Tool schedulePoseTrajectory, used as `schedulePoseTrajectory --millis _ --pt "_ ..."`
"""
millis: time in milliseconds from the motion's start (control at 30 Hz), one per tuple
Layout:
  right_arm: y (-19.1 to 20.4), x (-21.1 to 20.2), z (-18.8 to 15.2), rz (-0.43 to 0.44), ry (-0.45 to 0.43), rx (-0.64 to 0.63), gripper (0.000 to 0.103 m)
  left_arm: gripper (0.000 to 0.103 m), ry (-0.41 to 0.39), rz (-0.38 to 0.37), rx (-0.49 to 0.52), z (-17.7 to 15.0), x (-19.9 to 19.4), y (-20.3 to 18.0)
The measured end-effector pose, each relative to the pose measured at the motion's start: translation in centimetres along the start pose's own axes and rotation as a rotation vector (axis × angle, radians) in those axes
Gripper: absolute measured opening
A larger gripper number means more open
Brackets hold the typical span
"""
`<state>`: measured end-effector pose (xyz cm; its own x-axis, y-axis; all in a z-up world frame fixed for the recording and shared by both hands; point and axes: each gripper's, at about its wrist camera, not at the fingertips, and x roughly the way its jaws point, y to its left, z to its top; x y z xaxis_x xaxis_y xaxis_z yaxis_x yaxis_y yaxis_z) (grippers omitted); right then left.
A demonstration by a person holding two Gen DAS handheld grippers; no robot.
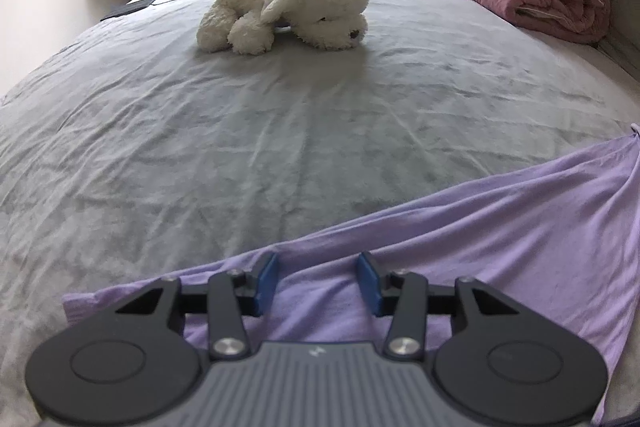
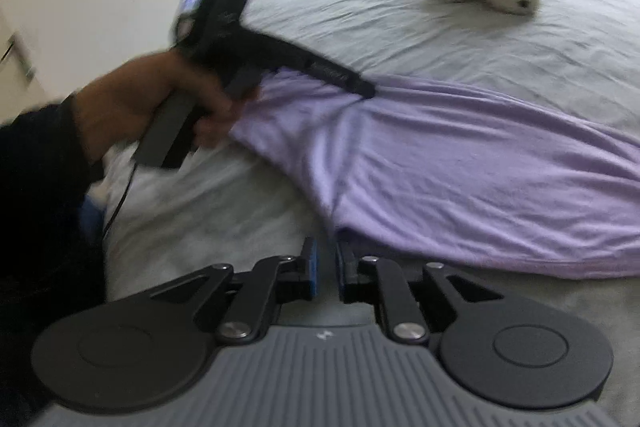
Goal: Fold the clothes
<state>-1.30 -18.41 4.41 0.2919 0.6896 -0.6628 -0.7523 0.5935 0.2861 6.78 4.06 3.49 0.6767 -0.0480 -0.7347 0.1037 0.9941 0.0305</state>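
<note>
Your purple shirt is spread flat on the bed near its front edge, wrinkled, with the grey sheet all around it. Your left hand-held gripper sits over the shirt with its jaws apart, nothing pinched. Your right hand-held gripper is just off the shirt's near edge, jaws open only a crack and empty. The stuffed dog lies toward the bed's far edge.
</note>
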Motion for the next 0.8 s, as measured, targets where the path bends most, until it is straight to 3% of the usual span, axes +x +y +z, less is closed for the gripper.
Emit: schedulePoseTrajectory --millis 67,133,200,333,467,633,800 --pt "-0.3 -2.1 0.0 -0.009 -0.009 -0.050 0.015 0.045 0.009 -0.009 -0.009 0.1 -0.2 0.2" --pt "-2.2 -4.8 0.1 -0.092 -0.060 -0.012 0.021 0.045 0.009 -0.013 -0.008 0.2 -0.4 0.2" --pt "-4.9 -7.4 0.1 -0.219 -0.112 0.069 0.065 0.045 0.001 -0.015 -0.005 0.3 -0.6 0.2" --pt "-12.8 -12.0 -0.8 -0.507 -0.215 0.372 0.065 0.045 -0.030 -0.059 0.023 0.7 -1.0 -0.8" --pt "-18.7 -15.7 -2.7 -0.661 -0.337 0.600 0.044 0.045 -0.021 -0.074 0.059 0.8 -0.4 -2.0" --pt "-23.3 -17.0 -4.8 -0.728 -0.400 0.741 0.038 0.045 -0.026 -0.083 0.056 1.5 0.4 -2.5" --pt "-25.5 -16.0 -5.0 -0.808 -0.348 0.715 0.030 0.045 -0.044 -0.093 0.100 1.7 0.7 -3.8"
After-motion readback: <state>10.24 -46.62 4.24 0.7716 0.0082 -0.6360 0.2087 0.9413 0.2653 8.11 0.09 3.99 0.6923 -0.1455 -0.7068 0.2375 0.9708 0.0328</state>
